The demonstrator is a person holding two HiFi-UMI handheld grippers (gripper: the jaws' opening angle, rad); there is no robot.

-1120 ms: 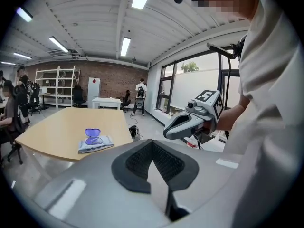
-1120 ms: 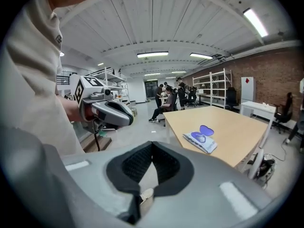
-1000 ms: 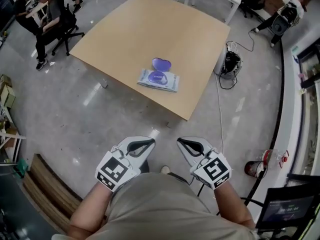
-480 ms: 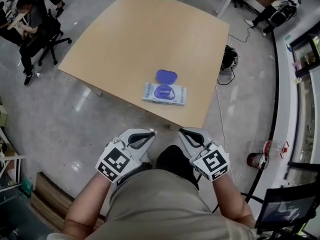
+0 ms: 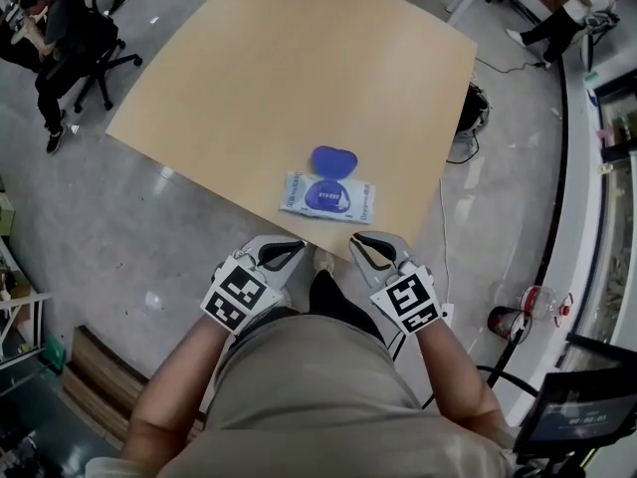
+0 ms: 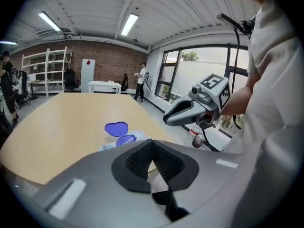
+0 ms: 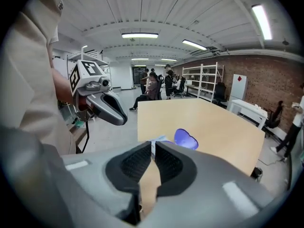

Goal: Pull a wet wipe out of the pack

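— What's different from a second ago?

— You've walked up to the table (image 5: pixel 249 88). Its near edge was well ahead of you. Now it sits just beyond both grippers. The wet wipe pack (image 5: pixel 328 196) lies flat near that edge, with its purple lid (image 5: pixel 333 160) flipped open on the far side.

— So the pull can start?

— Probably soon. The pack looks within reach, but nothing touches it yet, and I can't make out a wipe poking from the opening.

— And my hands?

— Your left gripper (image 5: pixel 282 254) and right gripper (image 5: pixel 366 250) are low against your waist, side by side, pointing forward at the table edge. The left's fingers (image 6: pixel 137 161) meet at the tips. The right's fingers (image 7: pixel 171 164) are all but together, with only a thin slit between them. Neither holds anything. You'd need to spread one pair before reaching in.
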